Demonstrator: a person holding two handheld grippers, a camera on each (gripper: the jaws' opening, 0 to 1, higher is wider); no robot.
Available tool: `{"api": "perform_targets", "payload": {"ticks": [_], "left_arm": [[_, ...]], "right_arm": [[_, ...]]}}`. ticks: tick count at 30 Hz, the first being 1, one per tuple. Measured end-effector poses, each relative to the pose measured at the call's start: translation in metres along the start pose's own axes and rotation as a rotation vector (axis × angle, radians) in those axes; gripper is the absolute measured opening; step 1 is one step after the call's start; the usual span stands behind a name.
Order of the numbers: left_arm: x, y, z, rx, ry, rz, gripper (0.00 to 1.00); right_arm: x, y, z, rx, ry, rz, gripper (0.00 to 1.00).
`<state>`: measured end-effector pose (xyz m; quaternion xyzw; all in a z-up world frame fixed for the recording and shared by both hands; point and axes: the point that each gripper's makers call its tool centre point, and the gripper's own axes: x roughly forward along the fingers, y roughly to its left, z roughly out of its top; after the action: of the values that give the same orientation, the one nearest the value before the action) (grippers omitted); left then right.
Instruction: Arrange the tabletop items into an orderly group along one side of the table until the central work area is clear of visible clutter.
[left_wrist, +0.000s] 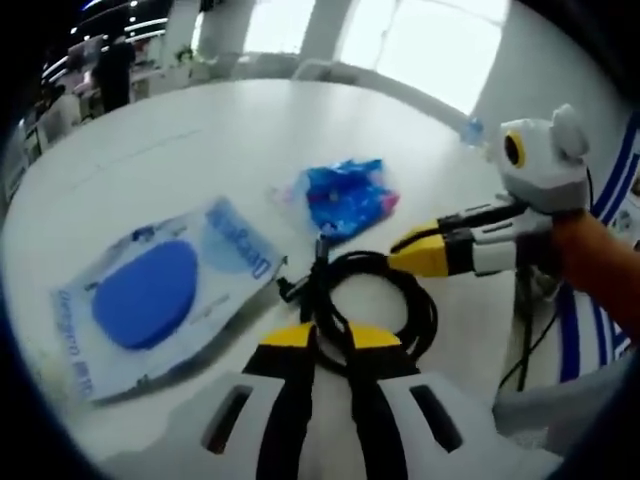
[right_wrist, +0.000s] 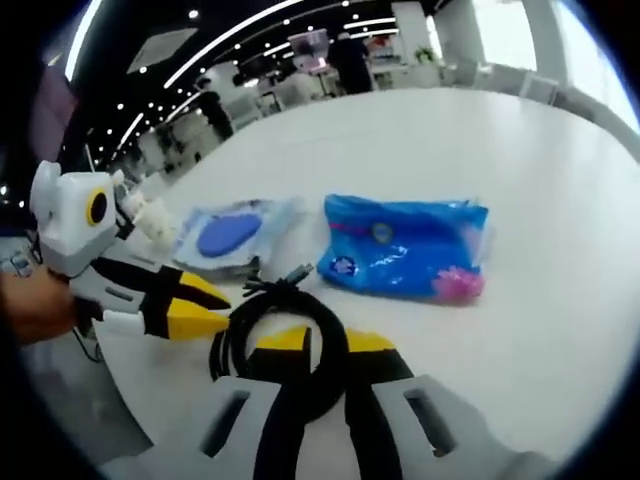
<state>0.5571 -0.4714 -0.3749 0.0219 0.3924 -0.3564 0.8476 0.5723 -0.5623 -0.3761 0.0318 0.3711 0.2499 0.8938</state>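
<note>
Black coiled cable (left_wrist: 365, 305) lies on the white desk (left_wrist: 200, 140) right at the left gripper (left_wrist: 333, 340), whose jaws stand apart around the coil's near edge. The right gripper (right_wrist: 325, 345) likewise straddles the cable with parted jaws. Beyond lie a blue plastic bag (right_wrist: 405, 247) and a clear packet with a blue disc (left_wrist: 160, 292).

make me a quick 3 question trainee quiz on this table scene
1. True or false: the coiled black cable lies between the two tools' tips.
2. Which item lies nearest the cable's plug end? A) the blue plastic bag B) the clear packet with a blue oval pad C) a mug
3. Fill in: both tools have ___ tips.

Key: 1 true; 2 A; 3 yellow
</note>
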Motion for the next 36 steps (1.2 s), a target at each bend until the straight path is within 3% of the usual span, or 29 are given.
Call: {"api": "perform_targets", "payload": {"ticks": [12, 21, 30, 36], "left_arm": [[-0.045, 0.007, 0.004, 0.026, -0.071, -0.002, 0.19], [-0.083, 0.008, 0.009, 0.047, -0.143, -0.002, 0.19], [-0.149, 0.019, 0.009, 0.076, -0.249, 0.029, 0.2], [-0.19, 0.032, -0.001, 0.082, -0.289, 0.063, 0.21]], "right_arm": [[-0.02, 0.019, 0.011, -0.04, -0.054, 0.012, 0.14], [-0.04, 0.039, 0.029, -0.072, -0.099, 0.017, 0.15], [-0.063, 0.062, 0.042, -0.121, -0.149, 0.013, 0.17], [-0.075, 0.076, 0.049, -0.152, -0.172, 0.003, 0.2]]}}
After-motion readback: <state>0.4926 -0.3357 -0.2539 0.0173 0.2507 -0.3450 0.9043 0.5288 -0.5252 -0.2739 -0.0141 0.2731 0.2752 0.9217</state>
